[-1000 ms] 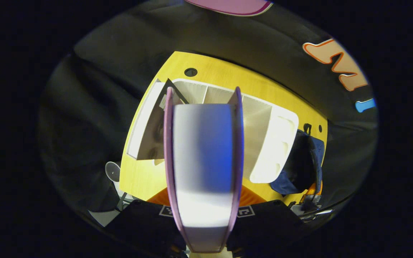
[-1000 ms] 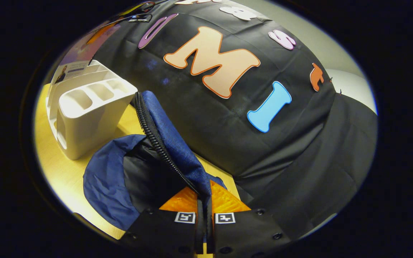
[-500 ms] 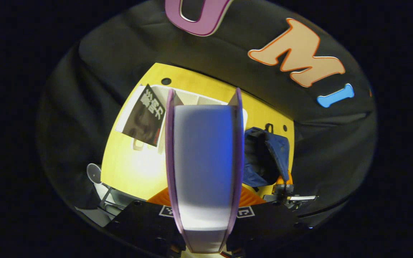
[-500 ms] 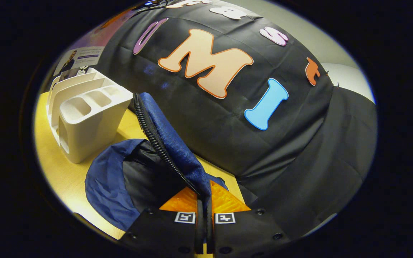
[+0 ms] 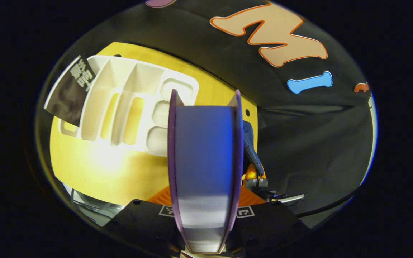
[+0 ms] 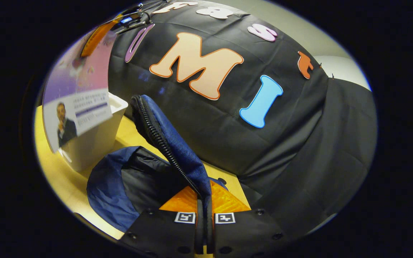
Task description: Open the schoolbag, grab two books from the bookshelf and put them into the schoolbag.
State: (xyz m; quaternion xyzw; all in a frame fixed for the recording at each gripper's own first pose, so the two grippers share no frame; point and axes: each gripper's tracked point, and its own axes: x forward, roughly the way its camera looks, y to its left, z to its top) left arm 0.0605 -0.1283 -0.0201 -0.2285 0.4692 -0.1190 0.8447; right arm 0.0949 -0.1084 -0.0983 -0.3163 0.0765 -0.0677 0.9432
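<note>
One book [image 5: 206, 168] is riding clamped between the left gripper [image 5: 205, 229] fingers, off the white bookshelf [image 5: 127, 104] and hanging above the counter [image 5: 99, 168], not yet in the schoolbag [image 6: 149, 172]. That schoolbag is lying open near the bookshelf's right end, with the right gripper [image 6: 204, 218] pinching its zipper edge and holding the flap up. Judging by this, opening is done; a second book [image 5: 68, 93] is leaning at the shelf's far left, waiting.

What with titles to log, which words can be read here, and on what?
Held book: printed lines on the cover, too small and blurred to read.
Shelved book: large white characters on the dark cover, tilted, too blurred to read.
Schoolbag: no text seen.
</note>
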